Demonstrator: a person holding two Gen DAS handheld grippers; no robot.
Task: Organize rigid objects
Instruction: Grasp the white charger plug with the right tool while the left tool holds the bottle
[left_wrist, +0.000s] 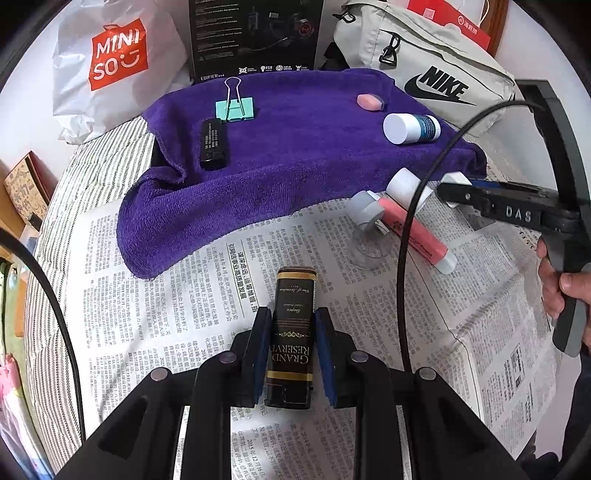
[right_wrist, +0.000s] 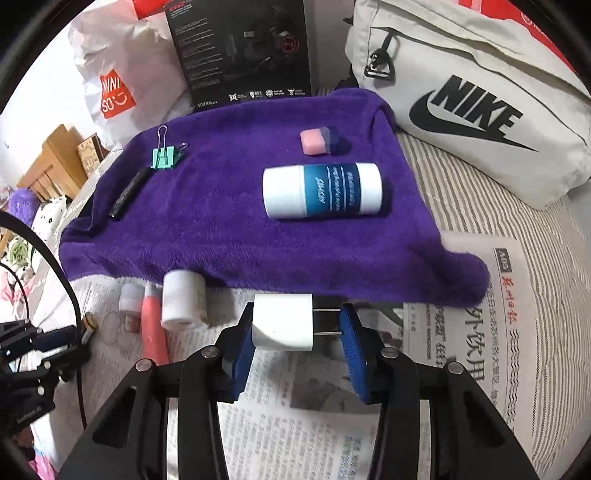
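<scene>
So far four things lie on the purple towel (right_wrist: 236, 229) ahead of both claws: a binder clip (right_wrist: 165, 157), a black stick (right_wrist: 127, 194), an eraser (right_wrist: 319, 140) and a white-and-blue bottle (right_wrist: 321, 190). The left claw (left_wrist: 290, 354) is clamped on a dark brown box (left_wrist: 291, 343) over the newspaper (left_wrist: 498, 350). The right claw (right_wrist: 293, 332) has a white plug (right_wrist: 282, 321) between its jaws, pads at its ends. Left of it, a pink tube (right_wrist: 153, 328) and white roll (right_wrist: 179, 301) await.
</scene>
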